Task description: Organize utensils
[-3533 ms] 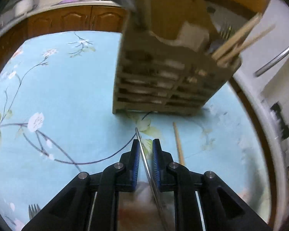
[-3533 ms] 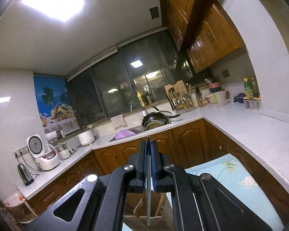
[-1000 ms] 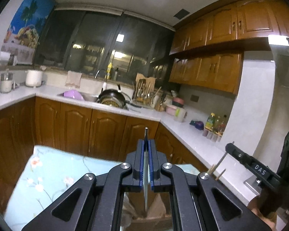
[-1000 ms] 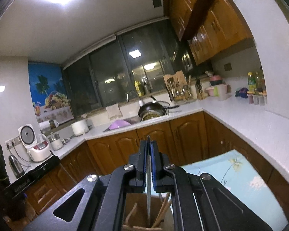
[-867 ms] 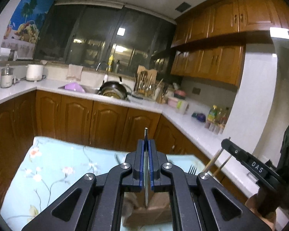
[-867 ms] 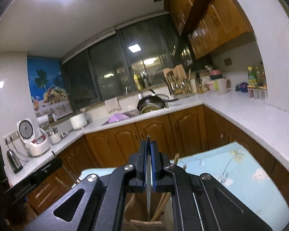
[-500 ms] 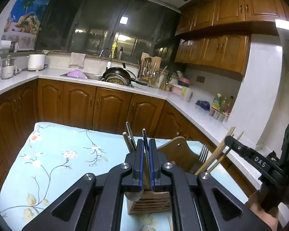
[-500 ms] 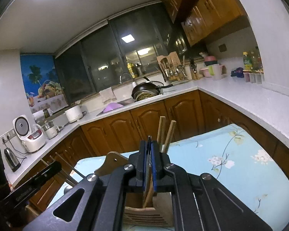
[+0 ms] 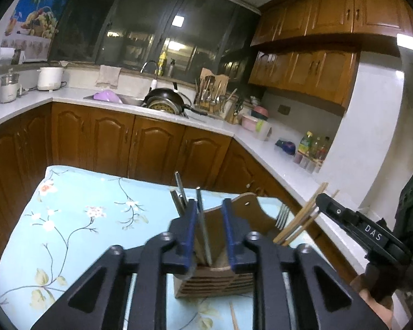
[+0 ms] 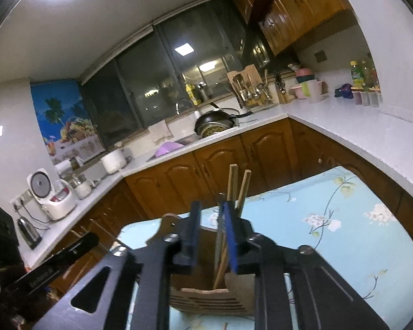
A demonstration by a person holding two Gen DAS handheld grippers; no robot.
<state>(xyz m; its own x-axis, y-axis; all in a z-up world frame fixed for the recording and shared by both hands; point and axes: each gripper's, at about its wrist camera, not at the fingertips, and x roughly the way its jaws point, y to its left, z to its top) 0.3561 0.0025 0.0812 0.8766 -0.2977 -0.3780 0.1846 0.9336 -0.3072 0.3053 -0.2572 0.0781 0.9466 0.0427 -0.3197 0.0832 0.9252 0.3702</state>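
A slatted wooden utensil holder point(image 9: 214, 277) stands on the blue floral tablecloth point(image 9: 77, 220). My left gripper point(image 9: 209, 233) is open above it; a metal utensil handle point(image 9: 203, 233) stands in the holder between the jaws, beside two other metal handles point(image 9: 179, 192). A fork point(image 9: 282, 216) and wooden chopsticks point(image 9: 300, 222) stand in its right part. In the right wrist view my right gripper point(image 10: 210, 236) is open over the same holder point(image 10: 212, 297); a metal utensil point(image 10: 219, 236) stands free by the right finger, next to two chopsticks point(image 10: 238, 187).
One loose chopstick point(image 9: 233, 316) lies on the cloth in front of the holder. The other hand's gripper point(image 9: 366, 236) shows at the right edge. Wooden cabinets and a white counter with a sink and a pan point(image 9: 165, 101) run behind the table.
Both grippers have opened and let go of their metal utensils, which now stand in the holder. Both cameras have tilted down towards the holder since a second ago.
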